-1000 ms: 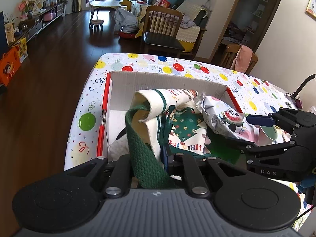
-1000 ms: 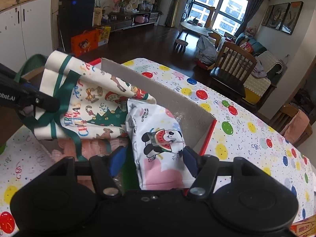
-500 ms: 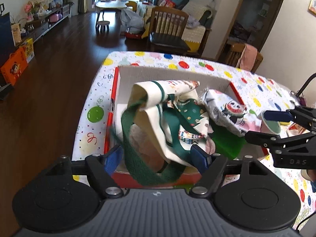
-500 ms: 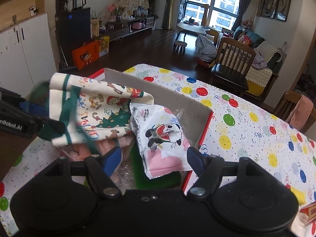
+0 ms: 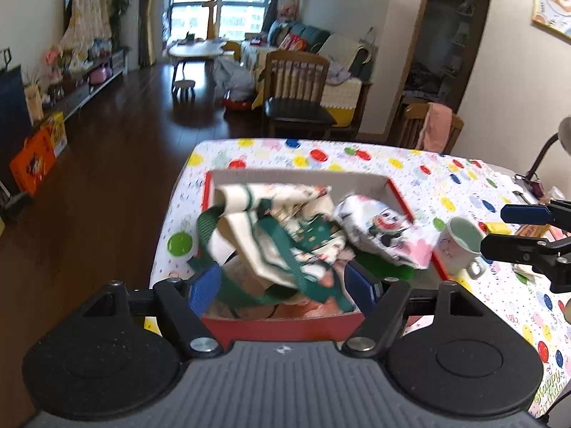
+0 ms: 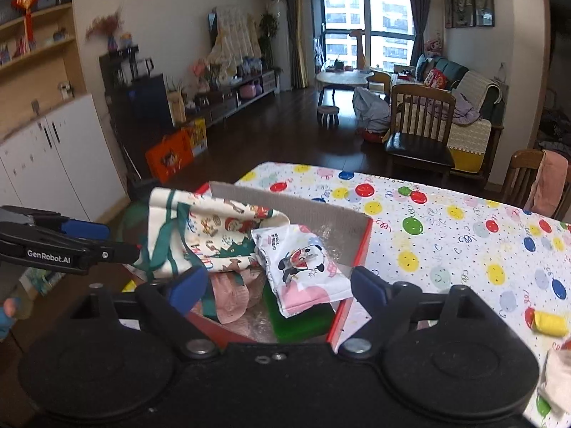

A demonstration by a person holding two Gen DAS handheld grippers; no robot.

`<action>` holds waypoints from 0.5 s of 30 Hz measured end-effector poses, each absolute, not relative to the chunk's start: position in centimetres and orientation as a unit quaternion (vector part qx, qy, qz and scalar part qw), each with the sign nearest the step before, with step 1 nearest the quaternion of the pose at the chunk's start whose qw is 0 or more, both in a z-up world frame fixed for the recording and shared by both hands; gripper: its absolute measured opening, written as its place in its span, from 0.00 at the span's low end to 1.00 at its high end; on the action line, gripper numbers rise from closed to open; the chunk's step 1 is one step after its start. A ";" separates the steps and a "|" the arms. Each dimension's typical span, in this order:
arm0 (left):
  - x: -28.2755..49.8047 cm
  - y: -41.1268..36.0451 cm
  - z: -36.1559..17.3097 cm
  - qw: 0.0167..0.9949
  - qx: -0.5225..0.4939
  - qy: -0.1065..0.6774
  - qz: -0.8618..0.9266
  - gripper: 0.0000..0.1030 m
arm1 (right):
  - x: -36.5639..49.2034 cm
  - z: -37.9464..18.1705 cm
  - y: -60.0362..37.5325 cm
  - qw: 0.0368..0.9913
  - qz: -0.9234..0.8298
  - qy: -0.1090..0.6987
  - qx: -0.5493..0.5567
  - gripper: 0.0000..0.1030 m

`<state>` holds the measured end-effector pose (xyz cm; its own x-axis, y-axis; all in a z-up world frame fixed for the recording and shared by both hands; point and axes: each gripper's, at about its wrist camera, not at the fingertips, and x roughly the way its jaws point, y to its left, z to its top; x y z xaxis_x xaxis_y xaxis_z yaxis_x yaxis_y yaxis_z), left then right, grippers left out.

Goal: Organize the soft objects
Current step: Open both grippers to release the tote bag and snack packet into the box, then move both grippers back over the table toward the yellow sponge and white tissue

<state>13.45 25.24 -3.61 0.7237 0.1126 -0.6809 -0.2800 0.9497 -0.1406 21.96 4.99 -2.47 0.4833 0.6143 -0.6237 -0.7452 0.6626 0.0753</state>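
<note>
With both the left gripper (image 5: 282, 285) and right gripper (image 6: 276, 285) spreading wider and gripping nothing, the limp Christmas tote (image 6: 210, 239) is slumping in the red box (image 5: 282, 324), likeliest grabbed by its green strap (image 5: 303, 274).

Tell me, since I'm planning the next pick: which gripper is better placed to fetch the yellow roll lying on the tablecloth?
Right, probably. The yellow roll lies just beyond the right gripper on its right side, and its jaws stand open and empty. The left gripper, also open, faces the red box, and the roll is not in its view.
</note>
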 end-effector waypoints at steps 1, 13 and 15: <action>13.4 24.9 -3.3 0.923 -0.113 0.352 0.104 0.78 | 21.8 -2.2 4.4 0.856 0.398 0.314 -0.099 0.88; 16.1 18.4 -0.4 0.939 -0.082 0.333 0.030 0.82 | 21.2 0.0 -2.9 0.884 0.363 0.289 -0.055 1.00; 16.9 16.9 -0.2 0.940 -0.078 0.331 0.011 0.83 | 21.4 -0.1 -4.4 0.889 0.352 0.288 -0.051 1.00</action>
<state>16.91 16.90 -0.23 0.7804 -0.0303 -0.6245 -0.0729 0.9876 -0.1391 21.37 -4.40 -0.06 0.5865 0.5964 -0.5480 -0.6550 0.7473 0.1123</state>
